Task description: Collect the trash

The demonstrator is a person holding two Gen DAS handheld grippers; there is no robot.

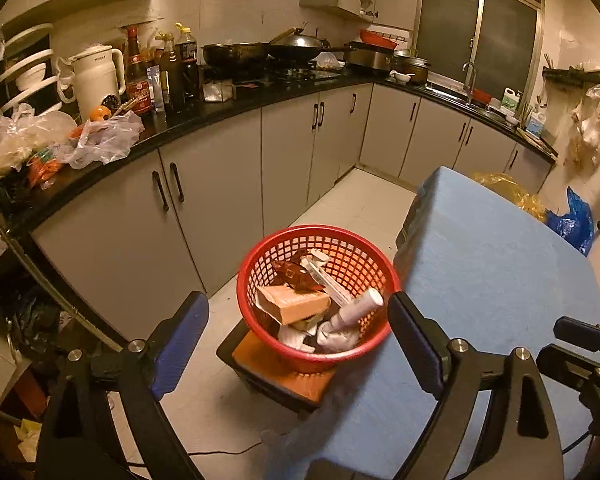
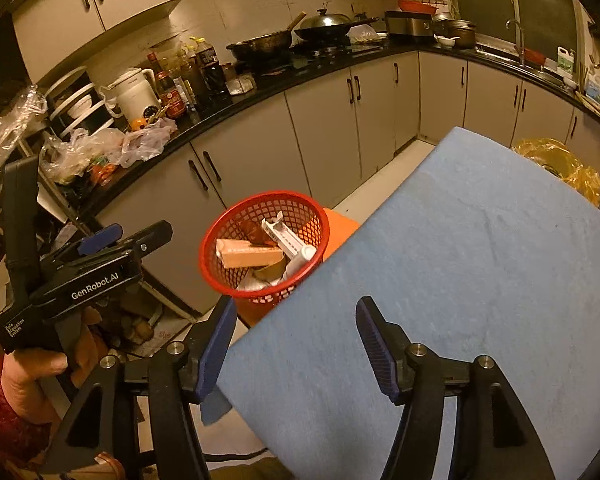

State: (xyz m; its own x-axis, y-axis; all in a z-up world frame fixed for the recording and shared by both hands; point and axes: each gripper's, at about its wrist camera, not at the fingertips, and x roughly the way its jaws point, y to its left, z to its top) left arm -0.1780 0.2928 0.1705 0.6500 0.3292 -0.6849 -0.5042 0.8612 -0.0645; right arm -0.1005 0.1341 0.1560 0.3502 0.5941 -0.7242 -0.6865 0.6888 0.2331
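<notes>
Beyond left claw, red basket of trash, nothing gripped

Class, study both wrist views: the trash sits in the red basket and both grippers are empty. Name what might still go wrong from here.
1. The red basket rests on a small orange stool and overhangs it on the table's side; a bump might tip it.
2. The white tube leans on the rim and might slide out.
3. The left gripper and right gripper are open close together by the blue table edge; they might collide.
</notes>
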